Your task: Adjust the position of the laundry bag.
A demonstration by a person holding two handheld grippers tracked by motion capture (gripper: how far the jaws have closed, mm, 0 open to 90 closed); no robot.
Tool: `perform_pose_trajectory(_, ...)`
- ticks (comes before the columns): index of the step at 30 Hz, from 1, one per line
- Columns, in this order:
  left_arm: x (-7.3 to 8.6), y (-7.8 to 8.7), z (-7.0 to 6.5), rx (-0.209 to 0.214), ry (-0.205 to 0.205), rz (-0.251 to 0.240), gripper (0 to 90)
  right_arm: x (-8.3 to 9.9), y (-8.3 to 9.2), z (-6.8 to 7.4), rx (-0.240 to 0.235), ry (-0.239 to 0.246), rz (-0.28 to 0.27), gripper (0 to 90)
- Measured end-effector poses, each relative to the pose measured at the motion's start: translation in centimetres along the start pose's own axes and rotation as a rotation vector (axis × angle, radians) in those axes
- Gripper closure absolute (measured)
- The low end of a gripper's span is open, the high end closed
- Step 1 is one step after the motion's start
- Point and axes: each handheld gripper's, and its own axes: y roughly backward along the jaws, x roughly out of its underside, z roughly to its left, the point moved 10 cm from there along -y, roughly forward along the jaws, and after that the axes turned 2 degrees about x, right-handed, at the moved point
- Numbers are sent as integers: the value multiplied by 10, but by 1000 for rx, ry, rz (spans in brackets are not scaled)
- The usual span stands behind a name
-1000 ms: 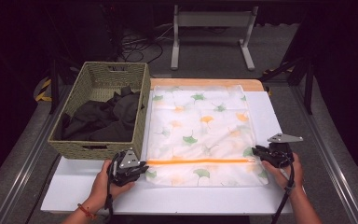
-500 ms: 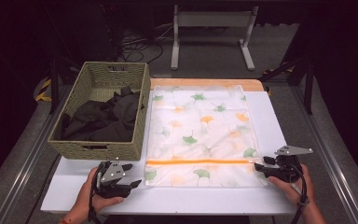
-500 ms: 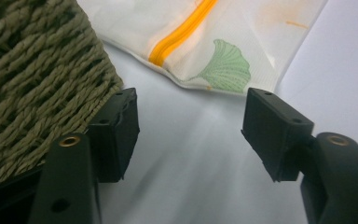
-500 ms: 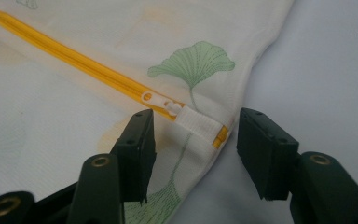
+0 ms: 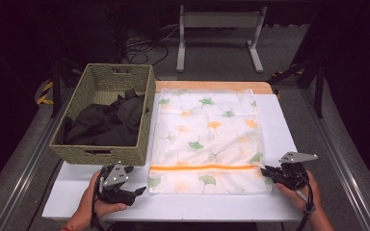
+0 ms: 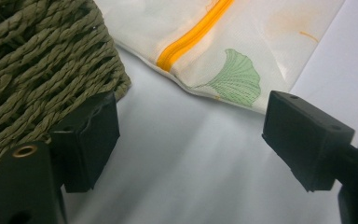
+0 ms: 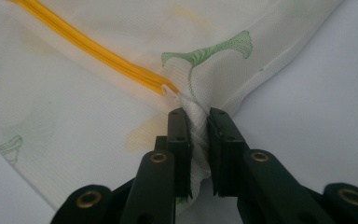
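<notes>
The thin white mesh laundry bag with green and orange leaf prints [image 5: 207,139] lay flat on the white counter [image 5: 282,120], just beside the woven olive basket [image 5: 101,154]. It looked light, limp and likely slippery, best pinched by its stitched edge near the orange zipper [image 7: 98,51]. There the right gripper [image 7: 198,126] had just been closing on a fold of mesh, while the left gripper [image 6: 189,135] had just been opening, nothing between its jaws.

A dim lab or studio: white table [image 5: 289,120] on metal rails, equipment stand [image 5: 219,29], floor cables [image 5: 144,43].
</notes>
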Motion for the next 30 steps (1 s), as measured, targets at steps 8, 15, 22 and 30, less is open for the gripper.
perform_pose_trajectory(8, 2, 0, 1, -14, -3, 7, 170, -2, 9, -1, -104, -91, -49, 745)
perform_pose_trajectory(15, 3, -1, 2, -20, -4, 13, 164, 8, 9, -3, -123, -134, -32, 614)
perform_pose_trajectory(22, 5, -1, 2, -24, -4, 21, 163, 14, 21, -9, 79, -70, -7, 492)
perform_pose_trajectory(30, 3, -1, -1, -15, -15, 17, 162, 16, 13, -3, 72, -52, -31, 584)
